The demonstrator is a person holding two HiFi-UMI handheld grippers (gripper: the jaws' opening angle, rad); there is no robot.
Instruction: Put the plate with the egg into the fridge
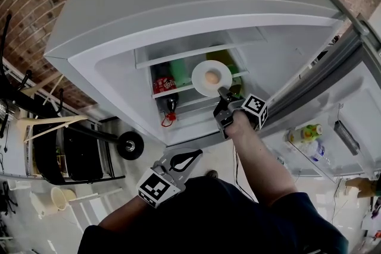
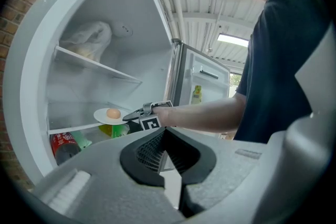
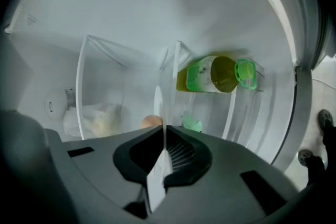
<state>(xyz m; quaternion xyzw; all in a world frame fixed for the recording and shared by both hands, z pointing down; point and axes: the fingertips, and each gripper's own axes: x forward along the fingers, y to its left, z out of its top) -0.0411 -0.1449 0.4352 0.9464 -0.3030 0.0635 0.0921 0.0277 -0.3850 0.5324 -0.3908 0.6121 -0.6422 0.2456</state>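
Note:
A white plate (image 1: 201, 85) carrying a brown egg (image 1: 211, 77) is held level inside the open fridge (image 1: 119, 62), over the front of a glass shelf (image 2: 68, 127). My right gripper (image 1: 224, 94) is shut on the plate's near rim. In the right gripper view the plate (image 3: 158, 105) runs edge-on between the pads, with the egg (image 3: 151, 121) just behind. The left gripper view shows the plate (image 2: 104, 119), the egg (image 2: 113, 113) and the right gripper (image 2: 128, 115) at the shelf. My left gripper (image 1: 196, 154) hangs low in front of the fridge, shut and holding nothing (image 2: 164, 136).
A green juice bottle (image 3: 215, 75) and a red cola bottle (image 1: 164, 85) lie on the shelf below the plate. A white bag (image 2: 89, 36) sits on a higher shelf. The fridge door (image 1: 333, 128) stands open at right with bottles (image 1: 306, 134) in its rack.

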